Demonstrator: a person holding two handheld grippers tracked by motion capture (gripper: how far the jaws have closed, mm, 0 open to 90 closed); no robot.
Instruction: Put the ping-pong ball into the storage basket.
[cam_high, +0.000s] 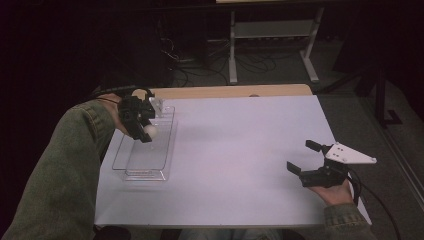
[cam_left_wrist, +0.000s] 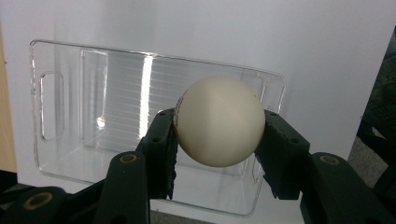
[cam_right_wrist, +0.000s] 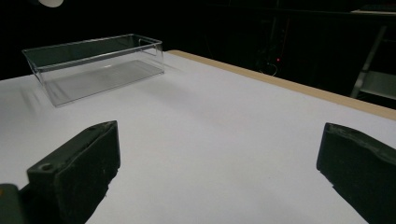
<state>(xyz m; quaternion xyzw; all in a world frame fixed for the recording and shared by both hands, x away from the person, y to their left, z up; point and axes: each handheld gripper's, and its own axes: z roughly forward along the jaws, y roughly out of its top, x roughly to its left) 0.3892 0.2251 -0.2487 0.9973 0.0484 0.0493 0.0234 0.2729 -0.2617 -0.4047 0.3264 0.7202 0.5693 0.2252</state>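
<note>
The left gripper (cam_left_wrist: 219, 135) pinches a white ball (cam_left_wrist: 218, 121) between its fingers, above the clear bin (cam_left_wrist: 46, 107) whose near wall the fingers partly hide. The right gripper (cam_high: 306, 156) rests with fingers spread, well apart on the tabletop (cam_high: 240, 150).

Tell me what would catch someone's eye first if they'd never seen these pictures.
First, the cream-white ball clamped in the left gripper, held above the clear plastic bin at the left of the white table. Next, the right gripper at the table's right edge, jaws wide apart with nothing between them.
</note>
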